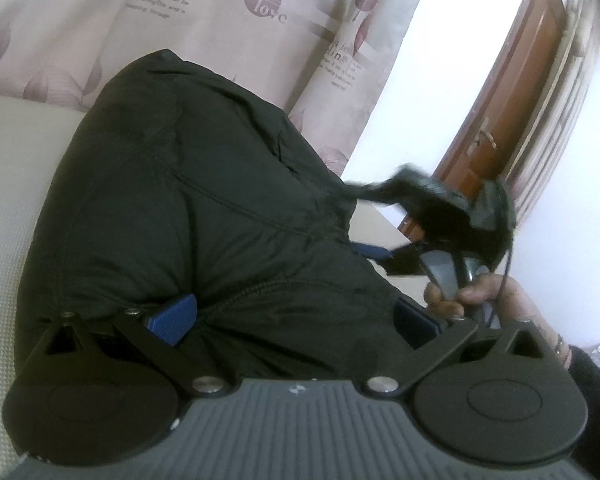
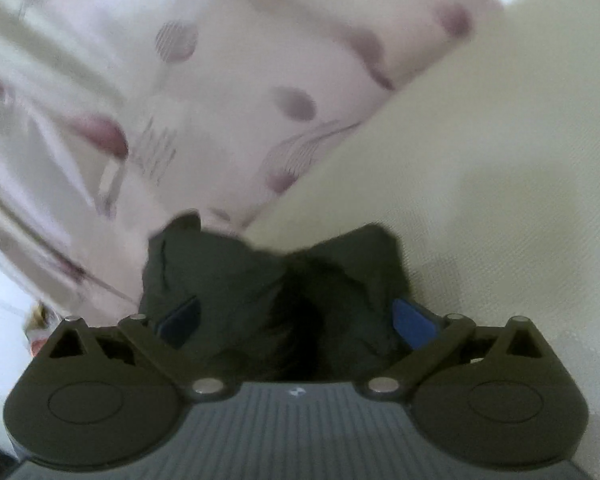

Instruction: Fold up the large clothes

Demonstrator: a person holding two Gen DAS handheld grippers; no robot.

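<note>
**Padded black jacket bunched between both grippers**

The black padded jacket (image 1: 187,208) lies in a puffy heap on the cream mattress (image 1: 7,184), near the patterned curtain (image 1: 227,40) on the far side. The left gripper (image 1: 295,320) has its blue fingers (image 1: 171,320) spread wide, with a thick fold of the jacket bulging between them; whether the pads actually press on it cannot be told. To the right, a hand (image 1: 472,292) carries the right gripper (image 2: 295,320). In its own view those fingers (image 2: 414,322) also stand wide, a crumpled part with what looks like dark fur trim filling the gap, apparently loose rather than pinched.

The jacket looks light but bulky, soft and springy, with a smooth shell that is likely slippery, so folds will probably puff open again. A thin, flat part should hold better than the quilted body: a hem, a cuff, or along the stitched seams (image 1: 235,208).
</note>
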